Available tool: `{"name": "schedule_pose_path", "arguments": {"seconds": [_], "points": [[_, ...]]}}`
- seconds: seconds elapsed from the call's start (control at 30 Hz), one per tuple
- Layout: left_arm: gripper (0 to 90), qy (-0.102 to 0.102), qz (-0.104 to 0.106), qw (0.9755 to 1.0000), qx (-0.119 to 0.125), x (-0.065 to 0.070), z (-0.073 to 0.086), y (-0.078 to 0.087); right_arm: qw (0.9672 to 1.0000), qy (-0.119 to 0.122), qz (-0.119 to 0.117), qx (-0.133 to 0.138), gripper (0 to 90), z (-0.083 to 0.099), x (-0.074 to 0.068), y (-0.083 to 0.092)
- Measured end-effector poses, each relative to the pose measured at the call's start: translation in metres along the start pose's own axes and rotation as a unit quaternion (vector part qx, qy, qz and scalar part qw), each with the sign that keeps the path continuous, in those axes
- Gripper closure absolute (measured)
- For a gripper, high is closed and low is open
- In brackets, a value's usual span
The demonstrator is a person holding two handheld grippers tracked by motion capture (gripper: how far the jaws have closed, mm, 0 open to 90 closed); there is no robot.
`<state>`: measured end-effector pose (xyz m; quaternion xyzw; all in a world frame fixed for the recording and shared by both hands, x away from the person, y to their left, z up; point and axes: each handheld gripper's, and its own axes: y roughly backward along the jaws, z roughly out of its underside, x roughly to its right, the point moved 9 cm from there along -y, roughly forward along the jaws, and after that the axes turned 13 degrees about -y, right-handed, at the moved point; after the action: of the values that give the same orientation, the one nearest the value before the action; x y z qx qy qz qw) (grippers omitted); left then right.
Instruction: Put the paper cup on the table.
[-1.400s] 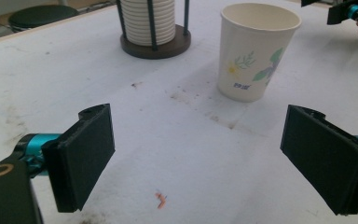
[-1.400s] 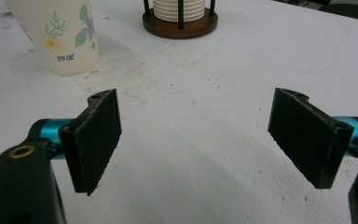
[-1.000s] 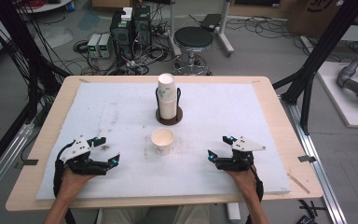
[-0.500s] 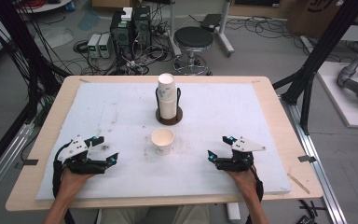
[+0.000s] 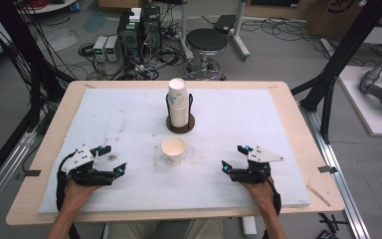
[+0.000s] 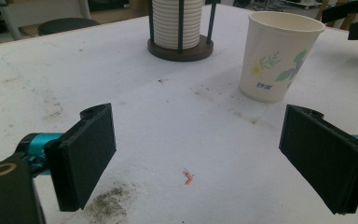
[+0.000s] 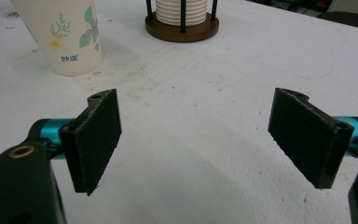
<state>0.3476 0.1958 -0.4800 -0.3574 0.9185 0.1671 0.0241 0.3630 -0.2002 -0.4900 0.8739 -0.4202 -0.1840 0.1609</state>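
Observation:
A single white paper cup point(image 5: 173, 150) with a flower print stands upright in the middle of the white mat; it shows as cup point(image 6: 277, 56) ahead right of the left jaws and cup point(image 7: 65, 35) ahead left of the right jaws. Behind it a stack of paper cups point(image 5: 178, 102) sits in a dark round holder point(image 6: 181, 49) with upright posts, holder point(image 7: 182, 28). My left gripper point(image 5: 113, 159) rests at the front left of the mat, open and empty point(image 6: 205, 154). My right gripper point(image 5: 235, 158) rests at the front right, open and empty point(image 7: 200, 135).
The white mat point(image 5: 129, 119) covers most of the wooden table point(image 5: 59, 114). Dirt smudges point(image 6: 109, 205) and a small red fleck point(image 6: 188, 177) mark the mat near the left gripper. A stool point(image 5: 206, 42), electronics boxes point(image 5: 139, 27) and cables lie beyond the far edge.

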Motion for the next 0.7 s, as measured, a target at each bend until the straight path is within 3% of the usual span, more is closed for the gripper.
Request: {"name": "schedule_pose_path", "arguments": {"seconds": [0.7], "points": [[11.4, 0.002, -0.007, 1.0000, 0.005, -0.0010, -0.0002, 0.0012, 1.0000, -0.002, -0.004, 0.004, 17.5, -0.0002, 0.0001, 0.0013]]}}
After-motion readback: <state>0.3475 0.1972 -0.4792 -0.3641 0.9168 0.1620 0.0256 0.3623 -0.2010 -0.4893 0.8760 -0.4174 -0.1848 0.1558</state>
